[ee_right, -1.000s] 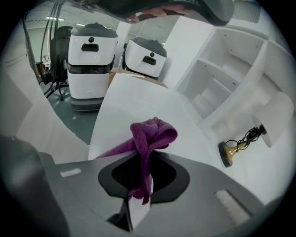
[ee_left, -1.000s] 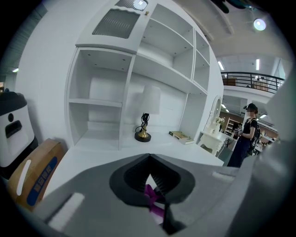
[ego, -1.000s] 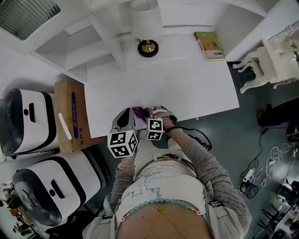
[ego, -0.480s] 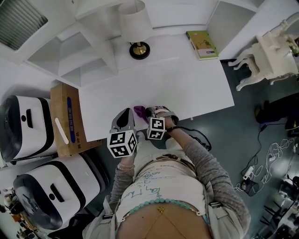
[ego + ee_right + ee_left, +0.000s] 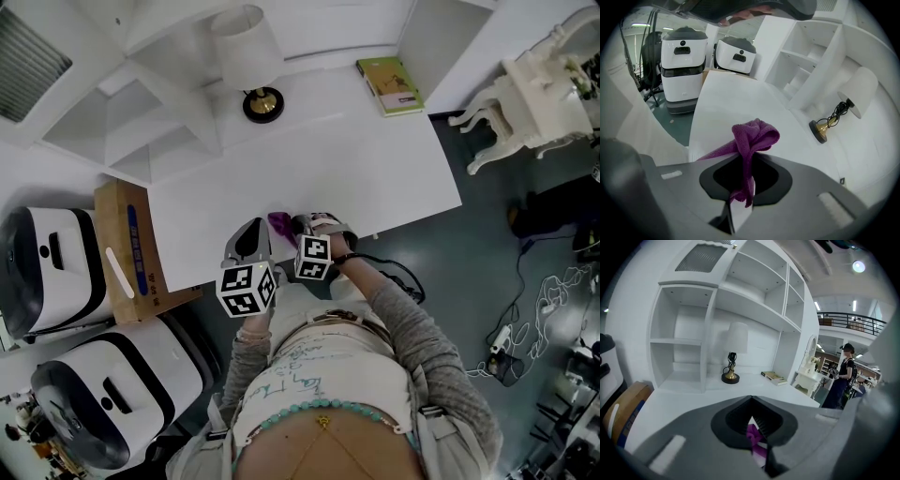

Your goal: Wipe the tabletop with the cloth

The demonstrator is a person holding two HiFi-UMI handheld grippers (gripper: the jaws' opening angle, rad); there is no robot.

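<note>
Tabletop: white, mostly bare | lamp: far edge, skirt it | right gripper: clamped on cloth | left gripper: near-closed, cloth in slit | cloth: bunched at near edge; I'd flatten it, then make long overlapping strokes.

Bunched purple cloth, pinched in the right gripper, over the white tabletop's near edge
</note>
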